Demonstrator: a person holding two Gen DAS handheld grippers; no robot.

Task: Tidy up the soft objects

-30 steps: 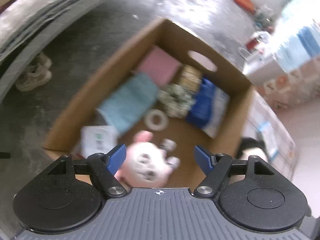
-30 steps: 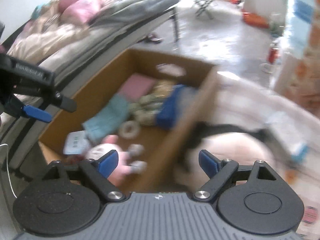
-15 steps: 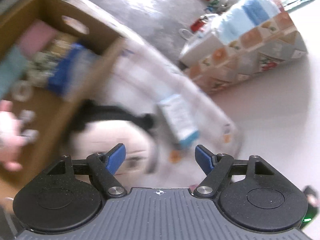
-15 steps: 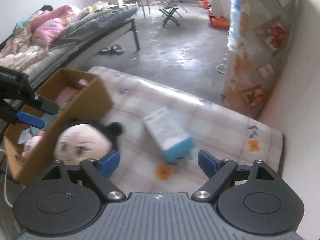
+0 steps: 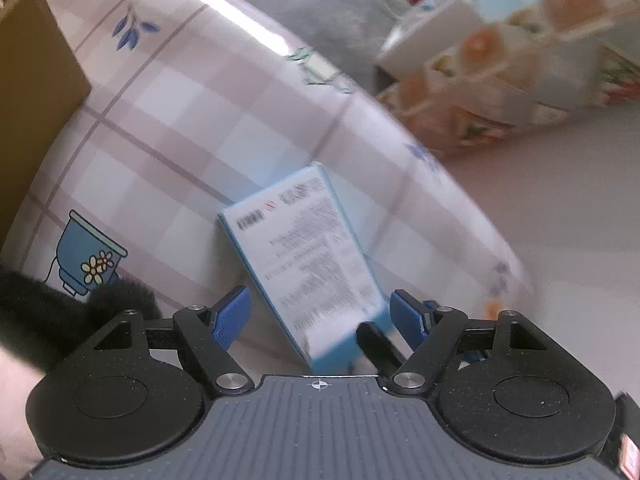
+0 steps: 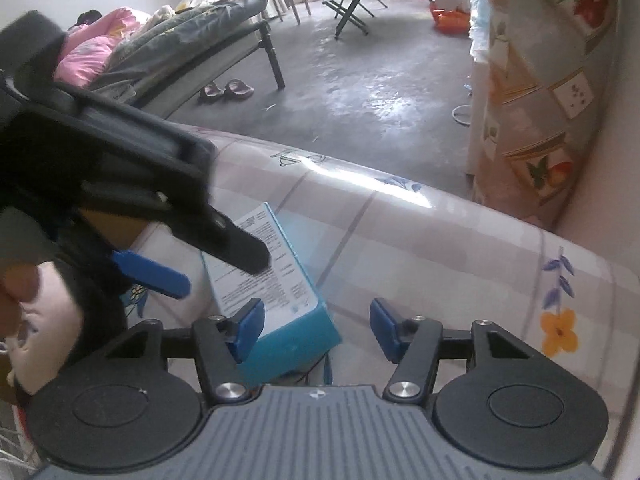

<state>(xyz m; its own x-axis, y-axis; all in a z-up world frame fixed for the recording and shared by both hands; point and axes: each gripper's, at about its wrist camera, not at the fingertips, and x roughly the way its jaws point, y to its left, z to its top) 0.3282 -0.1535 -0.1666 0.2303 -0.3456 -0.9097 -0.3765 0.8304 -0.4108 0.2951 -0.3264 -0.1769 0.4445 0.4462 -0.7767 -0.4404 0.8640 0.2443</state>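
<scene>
A blue and white printed box (image 5: 316,248) lies on the checked tablecloth (image 5: 192,120). My left gripper (image 5: 320,316) hangs open just above the box's near end, its blue pads on either side and not pressing. My right gripper (image 6: 316,328) is at the same end of the box (image 6: 276,292). Its jaws are closing with the box corner between them: the left pad is against the box side, the right pad stands clear. The left gripper (image 6: 216,276) shows in the right wrist view, reaching in from the left over the box. A plush doll with black hair (image 5: 48,312) lies at the left.
The cardboard box's (image 5: 32,80) wall stands at the left edge of the table. Past the table's far edge is bare concrete floor (image 6: 360,72) with slippers (image 6: 228,90), a bed (image 6: 180,40) and a folding stool (image 6: 348,8). A fruit-patterned cover (image 6: 540,100) hangs at the right.
Both grippers have swung right from over the cardboard box and sunk toward the blue and white box. The right gripper's jaws have narrowed. The left jaws keep the same width.
</scene>
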